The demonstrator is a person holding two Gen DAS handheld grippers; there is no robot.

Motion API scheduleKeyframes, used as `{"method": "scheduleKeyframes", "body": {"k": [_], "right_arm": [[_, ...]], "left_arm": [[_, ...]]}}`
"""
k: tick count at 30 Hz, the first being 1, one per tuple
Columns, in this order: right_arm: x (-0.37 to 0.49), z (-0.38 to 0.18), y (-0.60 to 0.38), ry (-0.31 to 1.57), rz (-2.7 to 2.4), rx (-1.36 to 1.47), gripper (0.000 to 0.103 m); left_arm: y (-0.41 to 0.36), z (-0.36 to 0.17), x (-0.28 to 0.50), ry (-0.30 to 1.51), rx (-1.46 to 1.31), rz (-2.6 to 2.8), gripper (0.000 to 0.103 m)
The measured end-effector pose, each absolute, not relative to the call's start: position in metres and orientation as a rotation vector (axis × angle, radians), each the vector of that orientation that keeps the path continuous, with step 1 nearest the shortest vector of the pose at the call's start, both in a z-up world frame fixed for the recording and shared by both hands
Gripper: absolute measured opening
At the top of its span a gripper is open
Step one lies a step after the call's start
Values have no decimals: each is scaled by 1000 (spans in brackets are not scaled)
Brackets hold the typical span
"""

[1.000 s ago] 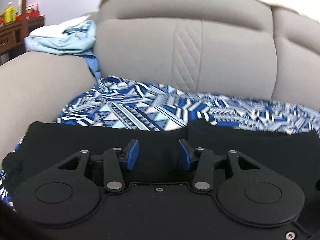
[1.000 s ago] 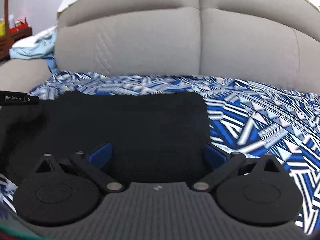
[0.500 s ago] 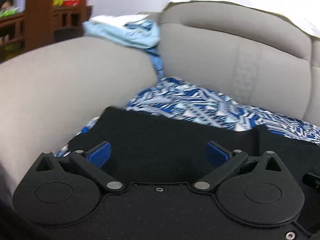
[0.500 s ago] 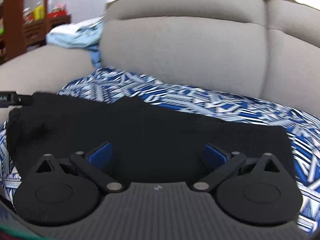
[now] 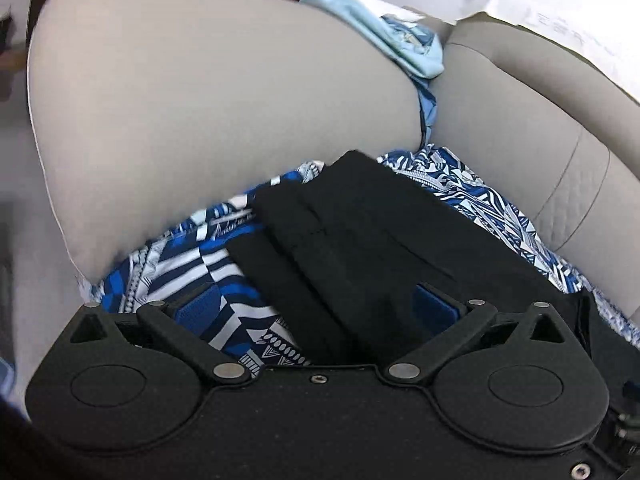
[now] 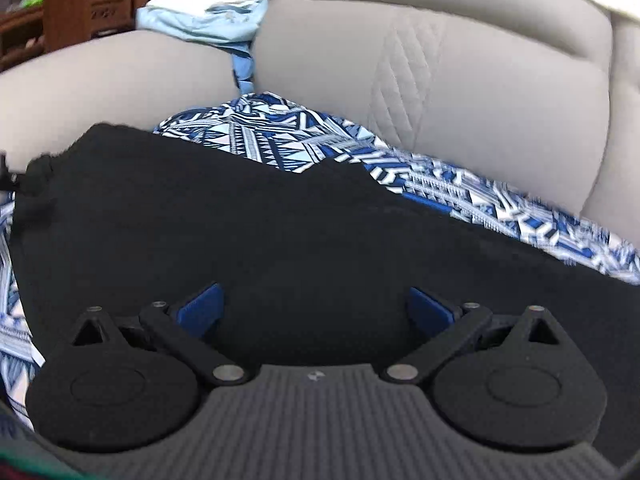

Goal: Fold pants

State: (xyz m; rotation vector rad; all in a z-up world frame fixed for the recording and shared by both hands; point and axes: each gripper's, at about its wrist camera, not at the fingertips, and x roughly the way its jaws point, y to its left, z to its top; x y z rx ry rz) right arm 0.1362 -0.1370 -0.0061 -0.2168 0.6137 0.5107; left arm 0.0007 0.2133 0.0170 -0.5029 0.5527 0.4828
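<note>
Black pants [image 5: 360,240] lie folded in layers on a blue-and-white patterned cloth [image 5: 192,264] on the sofa seat. My left gripper [image 5: 316,312] is open and wide over the left end of the pants. The stacked folded edges run between its blue pads [image 5: 198,312], and neither pad presses on the fabric. In the right wrist view the pants [image 6: 280,220] spread broad and flat. My right gripper [image 6: 316,308] is open just above them with nothing pinched.
The grey sofa armrest [image 5: 220,92] rises close on the left and the backrest [image 6: 460,88] stands behind. A light blue garment [image 6: 208,20] lies on the armrest. Wooden furniture [image 6: 68,4] stands beyond. A white sheet [image 5: 560,20] covers the top of the backrest.
The left jaws went from half closed to wide. Both grippers swung left toward the armrest and rolled, so the left end of the pants is now under the left gripper.
</note>
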Motion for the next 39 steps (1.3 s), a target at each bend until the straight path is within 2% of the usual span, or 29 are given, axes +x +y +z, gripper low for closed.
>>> {"method": "scheduleKeyframes", "body": {"k": [4,18,23,25,28,30,33,35,37,39], "right_arm": [[135,-8,-140,606,517,-205,103],[133,-12,-140,566,516,-201,103],[128,-15,-139,537,507,-202,103],[128,-15,-140,540,510,-195,103],[128,-15,-141,540,513,-193,103],[128,-15,-140,538,513,-195,103],[128,-15,-140,542,514,-195,103],[130,-12,-139,563,525,-209,103],[136,-5,-138,623,561,-234,103],[141,2,-140,675,592,-247,103]], "left_arm": [[224,9,7,566,-559,490,102],[218,7,50,639,-396,555,103],[223,7,52,602,-452,550,101],[224,8,48,573,-463,568,79],[227,8,40,549,-484,594,69],[231,8,40,536,-511,582,69],[237,4,49,505,-548,566,83],[235,5,57,503,-521,601,72],[232,8,60,492,-504,631,41],[231,16,58,470,-520,623,24]]}}
